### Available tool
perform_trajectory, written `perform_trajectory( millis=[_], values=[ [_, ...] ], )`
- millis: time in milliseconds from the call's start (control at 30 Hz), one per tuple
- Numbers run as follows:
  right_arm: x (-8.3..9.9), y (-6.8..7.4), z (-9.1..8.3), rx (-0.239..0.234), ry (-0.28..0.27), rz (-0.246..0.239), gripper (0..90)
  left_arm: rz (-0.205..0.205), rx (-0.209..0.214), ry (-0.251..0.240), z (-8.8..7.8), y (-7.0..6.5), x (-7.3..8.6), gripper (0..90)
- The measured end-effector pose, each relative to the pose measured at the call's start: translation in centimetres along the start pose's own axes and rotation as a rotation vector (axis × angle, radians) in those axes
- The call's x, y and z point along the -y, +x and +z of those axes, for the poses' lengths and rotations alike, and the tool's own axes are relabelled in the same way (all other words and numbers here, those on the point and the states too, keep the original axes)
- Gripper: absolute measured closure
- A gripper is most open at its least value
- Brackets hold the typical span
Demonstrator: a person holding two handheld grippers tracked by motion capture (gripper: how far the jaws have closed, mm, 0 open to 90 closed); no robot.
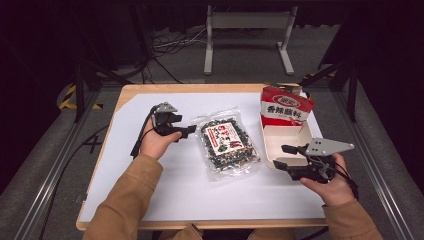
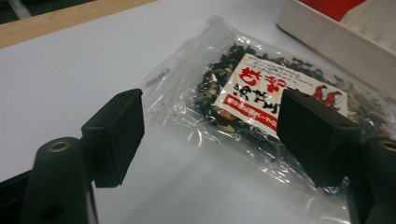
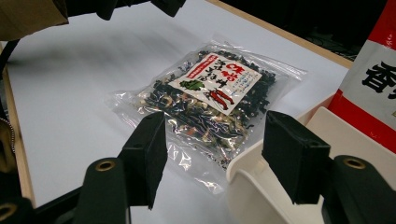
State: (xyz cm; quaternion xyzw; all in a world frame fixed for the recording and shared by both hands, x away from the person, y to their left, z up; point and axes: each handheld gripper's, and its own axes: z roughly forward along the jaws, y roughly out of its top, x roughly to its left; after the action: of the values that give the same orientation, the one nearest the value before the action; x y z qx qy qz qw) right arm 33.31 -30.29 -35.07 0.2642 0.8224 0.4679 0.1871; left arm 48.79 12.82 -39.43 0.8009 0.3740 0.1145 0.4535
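A clear bag of dark dried bits with a white and red label [image 1: 227, 142] lies flat mid-table. My left gripper [image 1: 187, 131] hovers just left of the bag's upper left corner, pointing at it. In the left gripper view its jaws [image 2: 212, 112] stand wide open, with the bag [image 2: 261, 93] lying just beyond them and nothing pinched. My right gripper [image 1: 286, 156] sits at the near left corner of a white tray [image 1: 295, 131]. In the right gripper view its jaws [image 3: 217, 135] are open, the right one over the tray rim [image 3: 247, 168], the bag [image 3: 210, 93] farther off.
A red and white snack packet [image 1: 285, 107] stands upright in the tray's far end, and its side [image 3: 373, 88] rises at the right of the right gripper view. A white sheet [image 1: 150, 185] covers the wooden table. A metal stand [image 1: 247, 22] is on the floor behind.
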Motion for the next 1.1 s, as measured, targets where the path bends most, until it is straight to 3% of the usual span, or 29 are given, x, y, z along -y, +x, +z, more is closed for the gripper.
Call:
perform_trajectory(
  millis=[67, 133, 267, 467, 633, 867, 1100],
  values=[
    [0.0, 0.0, 0.1, -0.002, 0.0, -0.003, 39.7, -0.002, -0.019, -0.001, 0.2, 0.2, -0.1, 25.3],
    [0.0, 0.1, 0.2, -0.006, 0.0, -0.009, 39.7, 0.022, -0.03, -0.017, 0.3, 0.2, -0.3, 29.1],
    [-0.2, -0.1, 0.3, -0.019, 0.001, -0.032, 43.4, 0.035, -0.038, -0.003, 0.5, 0.4, -1.5, 35.2],
    [0.2, 0.1, 0.4, -0.047, 0.016, -0.065, 49.6, 0.015, -0.034, -0.02, 1.7, 1.4, -2.5, 37.3],
    [0.8, 0.0, 0.3, -0.072, 0.008, -0.067, 52.0, 0.005, -0.02, 0.01, 3.3, 2.4, -2.8, 36.6],
    [1.2, 0.0, 0.4, -0.09, 0.004, -0.062, 52.0, -0.039, 0.032, -0.002, 5.8, 3.2, -2.3, 34.6],
    [1.5, 0.3, 0.6, -0.101, 0.009, -0.065, 50.9, -0.068, 0.02, 0.023, 7.5, 3.7, -1.5, 34.3]
  ],
)
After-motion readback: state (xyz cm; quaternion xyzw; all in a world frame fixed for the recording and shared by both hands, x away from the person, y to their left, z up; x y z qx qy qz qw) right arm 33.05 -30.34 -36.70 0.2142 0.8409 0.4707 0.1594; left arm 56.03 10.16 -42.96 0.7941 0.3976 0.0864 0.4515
